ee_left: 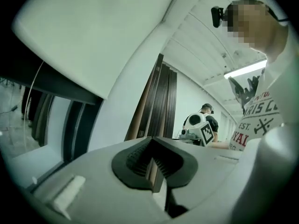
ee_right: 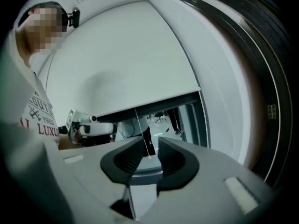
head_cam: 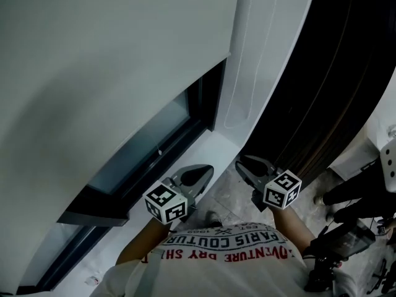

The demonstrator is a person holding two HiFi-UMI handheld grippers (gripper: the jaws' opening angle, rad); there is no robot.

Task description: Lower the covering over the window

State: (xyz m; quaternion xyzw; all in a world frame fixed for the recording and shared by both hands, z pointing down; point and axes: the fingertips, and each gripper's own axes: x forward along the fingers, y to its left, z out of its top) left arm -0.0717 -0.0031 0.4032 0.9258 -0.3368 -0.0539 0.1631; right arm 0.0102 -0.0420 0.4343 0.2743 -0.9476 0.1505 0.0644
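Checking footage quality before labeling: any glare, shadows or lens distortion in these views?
Head view: dim, with a soft shadow across the blind and no glare. Left gripper view: fisheye with black corners, and the ceiling light strip is blown out. Right gripper view: fisheye bows the blind's bottom edge, and a faint shadow patch lies on the blind.

T-shirt (head_cam: 230,247), head view, print upside down: dark "PARIS COUTUR…", under it red "…VENTURE DRY SH…", rest cut off. Left gripper view, same shirt: "EST." + red "…VAL". Right gripper view: red "LUX…". Smaller print on the shirt not legible.
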